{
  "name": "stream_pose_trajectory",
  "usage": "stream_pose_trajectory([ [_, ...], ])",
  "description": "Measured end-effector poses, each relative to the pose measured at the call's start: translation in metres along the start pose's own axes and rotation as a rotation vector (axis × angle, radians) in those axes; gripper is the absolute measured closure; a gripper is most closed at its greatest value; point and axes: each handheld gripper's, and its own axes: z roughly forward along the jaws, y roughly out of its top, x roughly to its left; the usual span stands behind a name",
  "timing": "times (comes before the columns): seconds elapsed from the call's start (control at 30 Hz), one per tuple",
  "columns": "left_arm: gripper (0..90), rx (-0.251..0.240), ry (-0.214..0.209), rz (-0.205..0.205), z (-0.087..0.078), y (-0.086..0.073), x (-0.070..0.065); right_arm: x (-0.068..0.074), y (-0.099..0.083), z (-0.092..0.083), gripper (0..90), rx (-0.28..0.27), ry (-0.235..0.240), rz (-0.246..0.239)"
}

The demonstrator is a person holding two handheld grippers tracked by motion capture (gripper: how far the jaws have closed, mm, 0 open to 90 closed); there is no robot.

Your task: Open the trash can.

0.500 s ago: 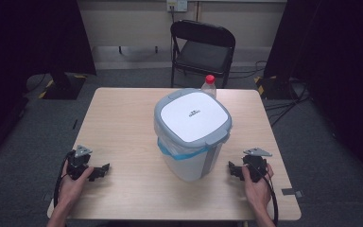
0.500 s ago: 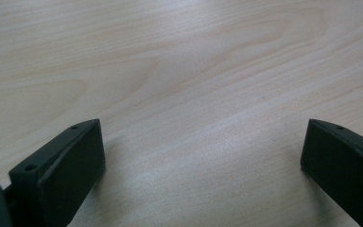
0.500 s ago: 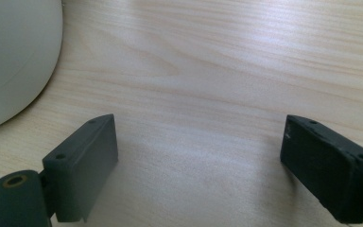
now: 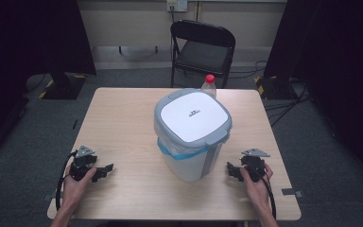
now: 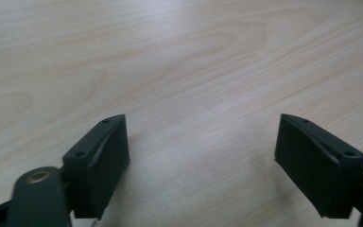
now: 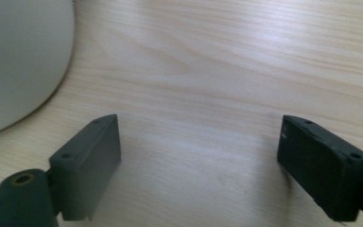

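Observation:
A white bin with a grey-rimmed lid (image 4: 193, 118) and a blue bag edge stands in the middle of the wooden table (image 4: 118, 118). Behind it a clear bottle with a red cap (image 4: 209, 84) peeks out. My left gripper (image 4: 105, 170) rests on the table near the front left, jaws pointing toward the bin and open (image 5: 201, 158) over bare wood. My right gripper (image 4: 230, 171) rests at the front right, just beside the bin's base, also open (image 6: 198, 161), with the bin's white wall (image 6: 19, 61) at the left of its view.
A black folding chair (image 4: 203, 47) stands behind the table's far edge. Cables (image 4: 283, 99) and dark stands lie on the grey carpet on both sides. Bare tabletop stretches to the left of the bin and along the front edge.

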Motion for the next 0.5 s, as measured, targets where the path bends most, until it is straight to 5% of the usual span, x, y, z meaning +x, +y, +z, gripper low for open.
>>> stream_pose_trajectory([
  [0.13, 20.1, -0.023, -0.05, -0.018, -0.001, 0.004, -0.009, 0.006, 0.003, -0.004, 15.3, 0.015, 0.032, -0.041],
  [0.27, 21.0, -0.039, -0.072, 0.04, 0.003, 0.015, -0.024, 0.01, 0.004, -0.009, 15.8, 0.013, 0.071, -0.034],
  [0.3, 21.2, -0.043, -0.08, 0.091, 0.006, 0.022, -0.033, 0.012, 0.004, -0.009, 16.6, 0.011, 0.074, -0.037],
  [0.5, 21.6, -0.077, -0.109, 0.086, 0.016, 0.047, -0.048, 0.027, 0.015, -0.018, 16.8, -0.024, 0.122, -0.056],
])
